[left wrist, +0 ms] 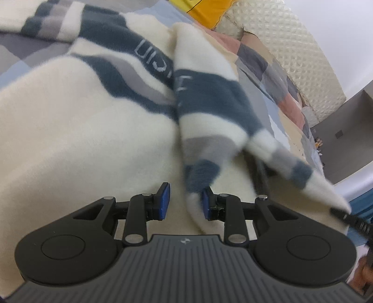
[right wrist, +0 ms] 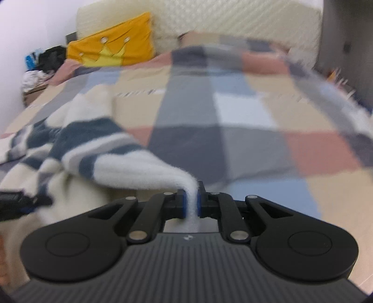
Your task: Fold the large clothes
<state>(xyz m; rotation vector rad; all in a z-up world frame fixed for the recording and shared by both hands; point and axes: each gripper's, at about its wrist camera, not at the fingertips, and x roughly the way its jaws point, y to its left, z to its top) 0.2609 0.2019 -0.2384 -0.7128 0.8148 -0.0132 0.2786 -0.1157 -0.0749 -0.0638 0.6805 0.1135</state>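
A cream fleece sweater (left wrist: 70,130) with navy and grey stripes lies on a patchwork bed. In the left wrist view my left gripper (left wrist: 185,202) is open; a striped sleeve (left wrist: 209,130) hangs between its blue pads, touching the right pad (left wrist: 206,206). The tip of the right gripper (left wrist: 342,213) shows at the far right, holding the sleeve's cuff. In the right wrist view my right gripper (right wrist: 191,202) is shut on the cream ribbed cuff (right wrist: 163,172), and the sweater (right wrist: 77,144) trails left. The left gripper (right wrist: 21,201) shows at the left edge.
The patchwork bedspread (right wrist: 244,130) covers the bed. A yellow crown pillow (right wrist: 112,46) leans on the quilted cream headboard (right wrist: 233,21). Clutter sits on a bedside stand (right wrist: 39,70) at the far left. A grey cabinet (left wrist: 345,139) stands beside the bed.
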